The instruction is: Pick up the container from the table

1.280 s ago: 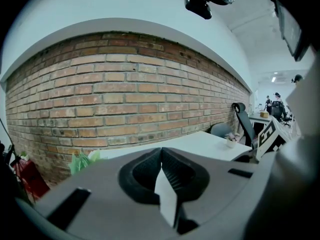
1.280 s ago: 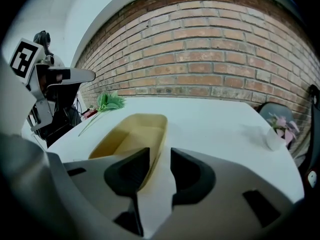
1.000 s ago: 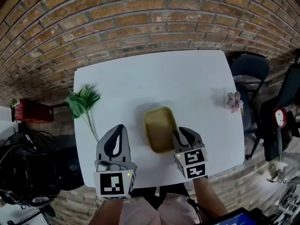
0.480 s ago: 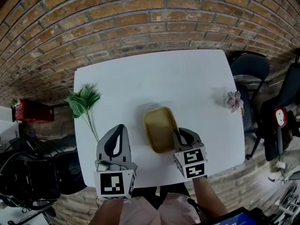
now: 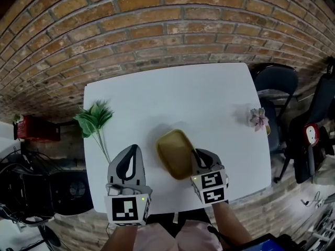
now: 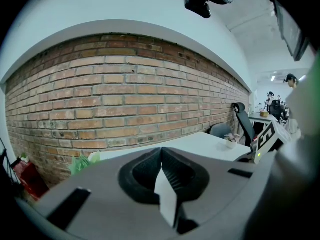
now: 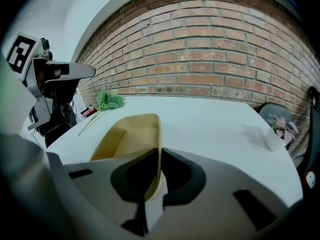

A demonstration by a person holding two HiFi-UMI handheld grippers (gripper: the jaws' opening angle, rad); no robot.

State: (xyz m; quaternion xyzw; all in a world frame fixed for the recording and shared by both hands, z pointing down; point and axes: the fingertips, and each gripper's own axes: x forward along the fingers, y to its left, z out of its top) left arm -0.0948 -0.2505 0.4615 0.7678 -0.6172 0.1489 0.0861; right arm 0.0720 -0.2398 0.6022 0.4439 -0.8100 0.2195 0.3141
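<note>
The shallow yellow rectangular plastic container (image 5: 174,153) (image 7: 131,134) sits at the near centre of the white desk (image 5: 183,95). The right hand-held gripper (image 5: 194,153) (image 7: 160,152) has just been closing its jaws, which now clamp the container's right wall. The left hand-held gripper (image 5: 133,148) (image 6: 161,150) is positioned to the container's left, jaws together and empty.

green leafy sprig (image 5: 94,120): left | small pink potted flower (image 5: 258,117): right | brick wall (image 5: 157,35): far side | dark office chair (image 5: 276,80): far right | red box (image 5: 35,129): far left
</note>
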